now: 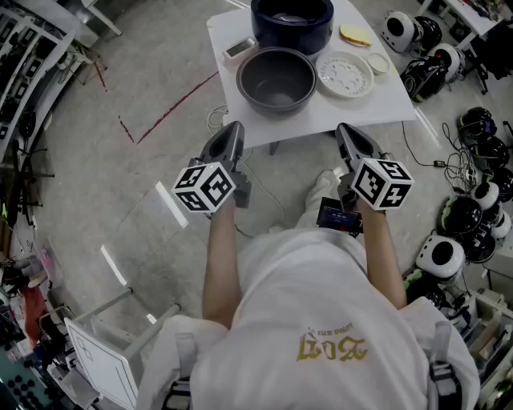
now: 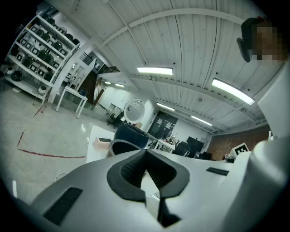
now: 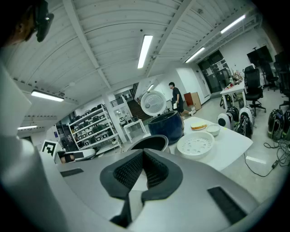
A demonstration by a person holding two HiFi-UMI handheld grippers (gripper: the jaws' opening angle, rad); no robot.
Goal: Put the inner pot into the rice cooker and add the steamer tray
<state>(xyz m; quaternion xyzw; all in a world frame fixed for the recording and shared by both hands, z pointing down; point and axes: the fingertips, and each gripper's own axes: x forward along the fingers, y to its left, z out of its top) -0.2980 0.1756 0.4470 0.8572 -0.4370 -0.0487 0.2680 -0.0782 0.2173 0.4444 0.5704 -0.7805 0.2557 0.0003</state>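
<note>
On the white table (image 1: 385, 100) stand a dark blue rice cooker (image 1: 292, 20) with its lid up, a grey inner pot (image 1: 276, 80) in front of it, and a white perforated steamer tray (image 1: 345, 74) to the pot's right. Both grippers hover short of the table's near edge, touching nothing. The left gripper (image 1: 234, 126) is shut and empty, level with the pot's left side. The right gripper (image 1: 345, 130) is shut and empty below the tray. The right gripper view shows its closed jaws (image 3: 144, 152) aimed at pot (image 3: 148, 142), cooker (image 3: 166, 125) and tray (image 3: 195, 144). The left gripper view shows closed jaws (image 2: 146, 152), pot (image 2: 122, 146) and cooker (image 2: 131, 133).
A small white bowl (image 1: 378, 62), a yellow round item (image 1: 355, 34) and a small white device (image 1: 240, 48) also lie on the table. Helmets (image 1: 473, 208) and cables crowd the floor at right. Shelving (image 1: 20, 96) lines the left. A person (image 3: 176, 97) stands far behind the table.
</note>
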